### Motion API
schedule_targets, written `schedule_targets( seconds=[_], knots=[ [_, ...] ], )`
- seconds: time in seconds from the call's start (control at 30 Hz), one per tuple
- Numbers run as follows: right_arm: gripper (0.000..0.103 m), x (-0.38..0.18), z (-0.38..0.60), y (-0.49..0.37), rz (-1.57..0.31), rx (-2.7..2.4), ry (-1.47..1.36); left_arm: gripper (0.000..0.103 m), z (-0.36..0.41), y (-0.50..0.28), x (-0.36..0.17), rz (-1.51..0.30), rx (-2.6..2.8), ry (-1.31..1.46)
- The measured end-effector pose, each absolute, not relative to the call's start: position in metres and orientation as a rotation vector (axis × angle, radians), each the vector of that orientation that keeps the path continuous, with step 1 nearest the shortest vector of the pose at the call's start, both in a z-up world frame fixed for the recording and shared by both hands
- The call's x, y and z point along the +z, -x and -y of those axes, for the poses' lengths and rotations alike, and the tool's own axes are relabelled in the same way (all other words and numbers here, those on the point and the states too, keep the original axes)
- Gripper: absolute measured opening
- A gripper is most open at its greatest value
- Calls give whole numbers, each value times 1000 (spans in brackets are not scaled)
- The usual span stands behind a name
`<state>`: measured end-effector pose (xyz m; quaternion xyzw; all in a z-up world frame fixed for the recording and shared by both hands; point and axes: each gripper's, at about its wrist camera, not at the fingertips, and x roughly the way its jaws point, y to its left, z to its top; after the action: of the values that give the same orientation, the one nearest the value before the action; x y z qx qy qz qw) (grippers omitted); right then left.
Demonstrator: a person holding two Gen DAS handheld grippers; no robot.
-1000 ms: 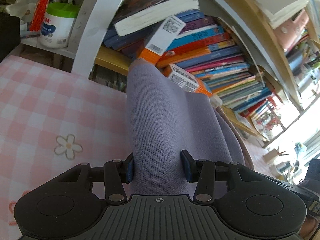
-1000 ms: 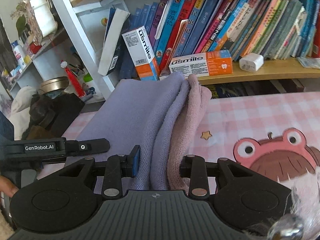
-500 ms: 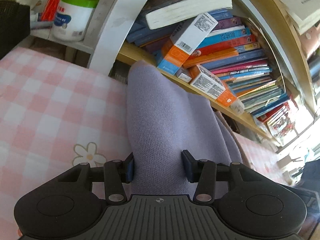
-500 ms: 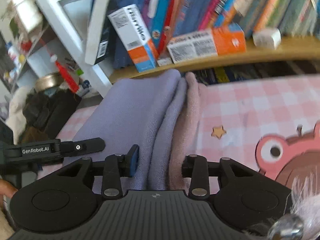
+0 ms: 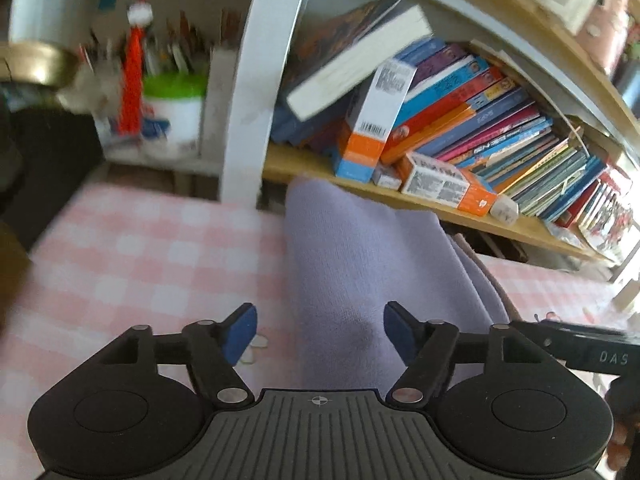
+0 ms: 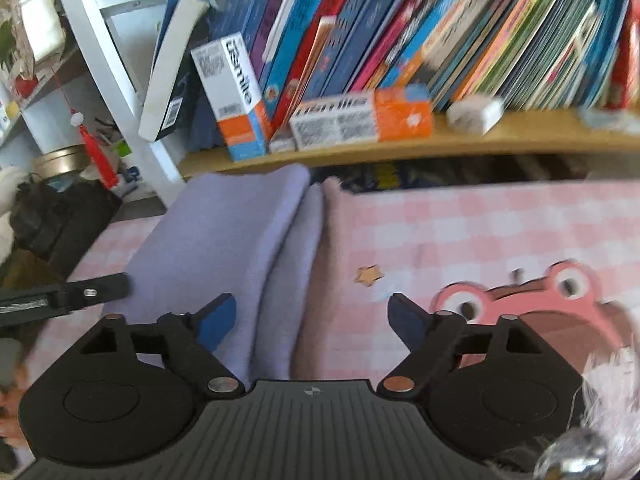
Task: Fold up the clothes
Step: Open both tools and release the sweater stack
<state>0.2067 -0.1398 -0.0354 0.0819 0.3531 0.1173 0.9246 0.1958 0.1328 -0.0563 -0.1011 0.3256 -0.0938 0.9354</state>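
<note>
A folded lavender knit garment (image 5: 372,264) lies on the pink checked tablecloth (image 5: 140,256), its far end against the bookshelf. In the right wrist view the same garment (image 6: 224,240) shows stacked folds with a pinkish layer (image 6: 336,280) along its right side. My left gripper (image 5: 320,334) is open, its blue pads either side of the garment's near left edge, not gripping. My right gripper (image 6: 310,320) is open over the near right edge. The other gripper's finger (image 6: 92,292) rests at the garment's left.
A wooden shelf (image 6: 400,144) full of leaning books and toothpaste boxes (image 6: 360,118) runs just behind the garment. A white post (image 5: 256,92) stands at the left. A frog print (image 6: 532,312) is on the cloth at right. Dark clutter (image 6: 48,220) sits far left.
Both grippers have opened and let go of the garment, which now lies flat on the cloth. Both have drawn back slightly.
</note>
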Motion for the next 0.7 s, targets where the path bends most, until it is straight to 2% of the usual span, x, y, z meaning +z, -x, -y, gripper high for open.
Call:
schedule_targets(
  seconds=[0.17, 0.3, 0.7],
  knots=[
    [97, -22, 138, -175, -630, 164, -90, 90, -125, -166, -43, -619, -169, 172],
    [101, -17, 132, -151, -601, 137, -32, 94, -112, -144, -40, -611, -147, 113],
    [101, -13, 122, -94, -615, 102, 1, 95, -105, -93, -39, -626, -113, 78]
  ],
)
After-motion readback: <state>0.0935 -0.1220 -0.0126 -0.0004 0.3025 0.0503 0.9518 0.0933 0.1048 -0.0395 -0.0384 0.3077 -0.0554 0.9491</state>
